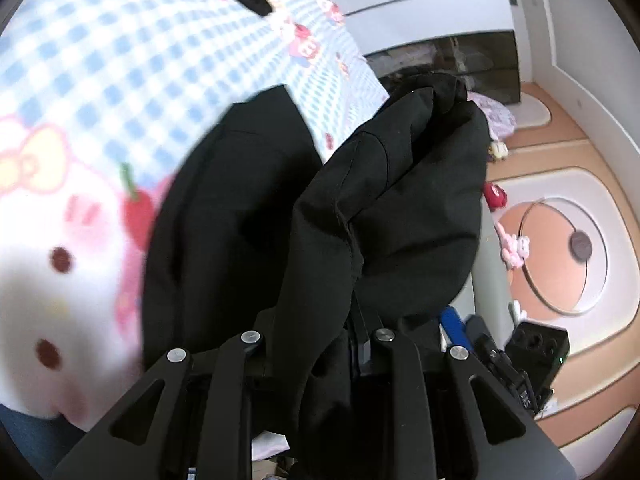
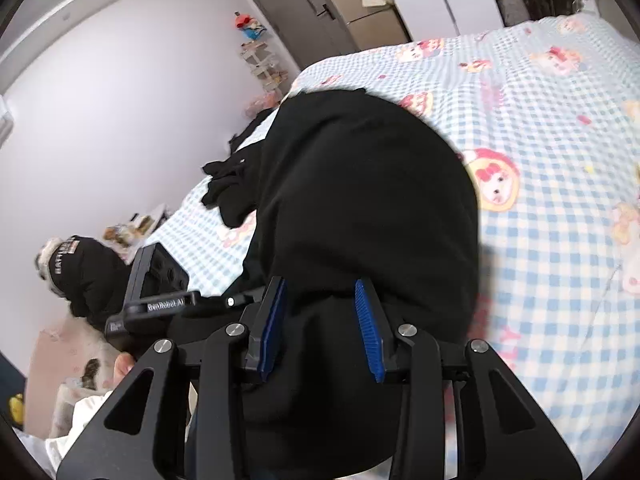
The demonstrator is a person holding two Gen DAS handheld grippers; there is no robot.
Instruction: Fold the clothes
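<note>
Hanging from the left gripper, pinched shut on a bunched fold, black garment draped forward and rightward over the bed, fingertips buried in cloth. Further right, right gripper with blue pads set moderately apart, the same dark cloth running between them (actual clamping cannot be told). Long axis of the garment stretching away from both grippers toward the checked sheet; probably a lay-down ahead, both equally near.
</note>
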